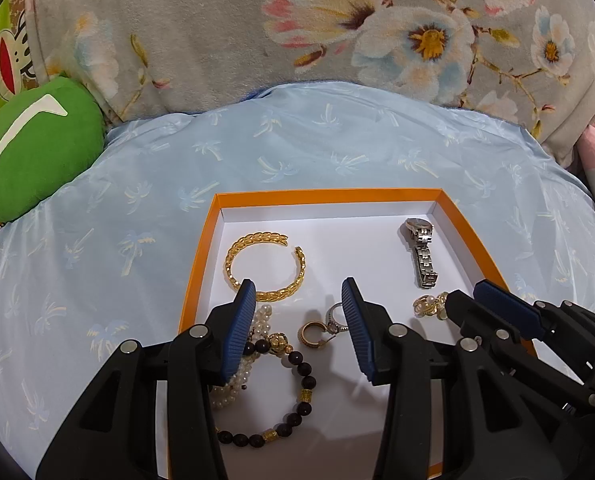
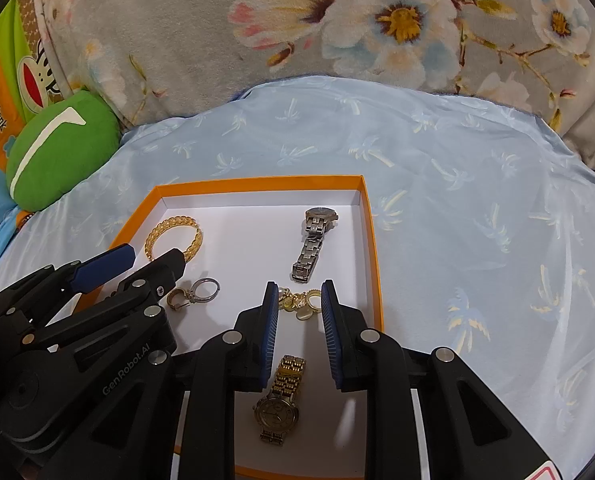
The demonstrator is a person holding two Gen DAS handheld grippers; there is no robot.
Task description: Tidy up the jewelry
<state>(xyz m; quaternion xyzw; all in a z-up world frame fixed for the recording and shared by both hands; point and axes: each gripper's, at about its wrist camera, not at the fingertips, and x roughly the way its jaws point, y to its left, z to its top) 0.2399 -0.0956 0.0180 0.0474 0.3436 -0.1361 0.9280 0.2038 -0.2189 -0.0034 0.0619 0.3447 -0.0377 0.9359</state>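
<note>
We see the jewelry gathered in a shallow orange-rimmed tray [image 1: 195, 264] with a white floor, lying on a pale blue palm-print bed cover [image 1: 337, 148]; at the far left of the tray lies a gold open bangle [image 1: 265, 266], and at the far right a silver watch [image 1: 421, 252]; nearer, in the middle, a small gold hoop [image 1: 311, 334] touches a silver ring [image 1: 333, 318], and to their right sits a cluster of gold and pearl earrings [image 1: 429, 306]; at the near left a dark bead bracelet [image 1: 293, 392] lies against a pearl strand [image 1: 233, 384], and at the near right rests a gold watch [image 2: 281, 396]; the left hand-held gripper [image 1: 299, 294] hangs above the middle of the tray with its blue pads well apart and nothing between them, released; the right hand-held gripper [image 2: 299, 294] stands just beside it, its pads narrowly parted and bare, the earring cluster lying just beyond its tips and the gold watch below it; beyond the cover rises a grey floral blanket [image 1: 225, 28], and at the far left rests a green plush cushion [image 1: 37, 152].
</note>
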